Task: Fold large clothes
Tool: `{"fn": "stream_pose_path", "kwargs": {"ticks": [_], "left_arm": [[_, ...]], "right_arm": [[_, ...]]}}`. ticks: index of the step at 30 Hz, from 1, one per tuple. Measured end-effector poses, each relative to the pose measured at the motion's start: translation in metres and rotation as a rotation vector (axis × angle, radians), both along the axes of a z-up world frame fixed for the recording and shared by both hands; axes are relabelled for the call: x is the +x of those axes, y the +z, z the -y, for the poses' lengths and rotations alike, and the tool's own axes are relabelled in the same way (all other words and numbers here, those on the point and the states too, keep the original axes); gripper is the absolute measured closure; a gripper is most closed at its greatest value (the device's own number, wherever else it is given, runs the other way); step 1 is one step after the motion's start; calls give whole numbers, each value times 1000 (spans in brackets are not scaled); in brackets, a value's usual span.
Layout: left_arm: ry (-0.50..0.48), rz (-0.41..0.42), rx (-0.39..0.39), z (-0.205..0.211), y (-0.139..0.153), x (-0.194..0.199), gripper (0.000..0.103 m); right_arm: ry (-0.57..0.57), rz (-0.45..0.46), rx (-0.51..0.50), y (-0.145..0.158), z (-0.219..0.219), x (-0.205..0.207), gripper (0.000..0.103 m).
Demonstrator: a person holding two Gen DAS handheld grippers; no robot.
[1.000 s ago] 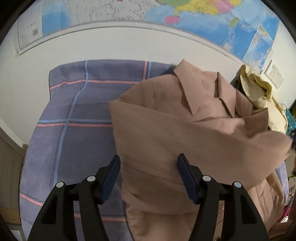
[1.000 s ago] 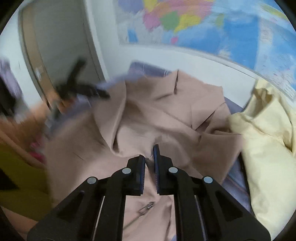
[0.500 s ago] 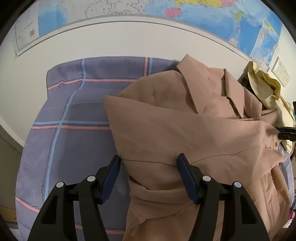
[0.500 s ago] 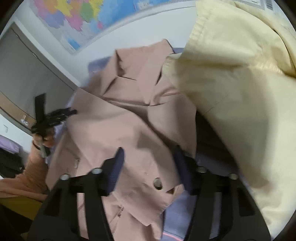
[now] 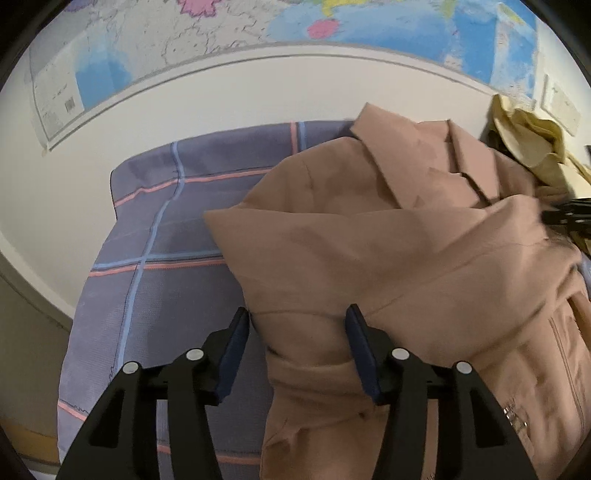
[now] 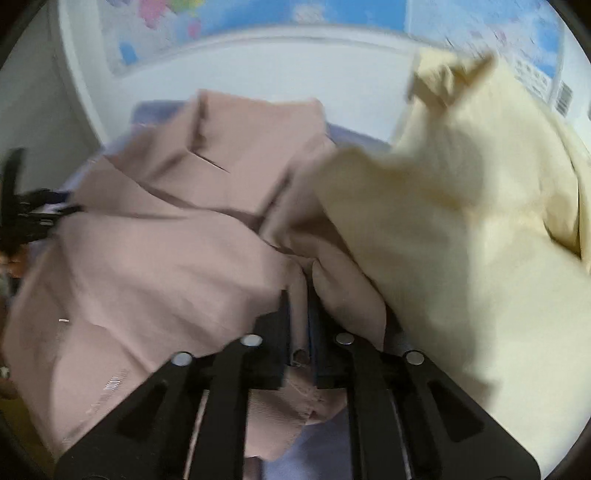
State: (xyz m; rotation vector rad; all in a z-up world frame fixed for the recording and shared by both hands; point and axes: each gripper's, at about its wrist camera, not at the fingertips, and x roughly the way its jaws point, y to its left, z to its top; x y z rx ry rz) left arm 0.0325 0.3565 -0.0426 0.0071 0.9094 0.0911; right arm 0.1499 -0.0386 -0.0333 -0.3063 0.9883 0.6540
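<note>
A dusty-pink jacket [image 5: 388, 251] lies on the plaid purple sheet [image 5: 166, 295], collar toward the wall, one side folded across its front. My left gripper [image 5: 297, 325] hovers at the folded left edge; its jaws are closing, still wide apart, with a thick fold of the jacket between them. In the right wrist view my right gripper [image 6: 299, 306] is closing, its jaws nearly together and pinching a thin edge of the pink jacket [image 6: 166, 258]. Each gripper shows small in the other view: the right gripper [image 5: 569, 218] and the left gripper [image 6: 29, 218].
A pale yellow garment [image 6: 461, 221] is heaped against the jacket's right side, also seen as the yellow garment [image 5: 528, 140] at the far right. A white wall with a world map [image 5: 332, 22] runs behind the bed. Bare sheet lies left of the jacket.
My right gripper opened, dropped toward the jacket's right edge beside the yellow garment, and closed on the pink fabric. The left gripper barely moved; its jaws narrowed slightly.
</note>
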Motion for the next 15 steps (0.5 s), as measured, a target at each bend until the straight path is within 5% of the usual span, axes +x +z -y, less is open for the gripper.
{"fn": "stream_pose_path", "kwargs": {"ticks": [5,10,13,15], "left_arm": [[18,42,-45,-10,12,-18,42],[-22,103,-51,2,29,-31,42],[-96,131,-18,23,33,-28,42],[-133,75,-18,35,20,-17,42]], "right_arm": [[-30,76,52,19,13,-22,59],[-17,181,134,47,13,-57,58],[63,142,116,33,-7,-64,60],[87,96,74,15,-26,-60,60]]}}
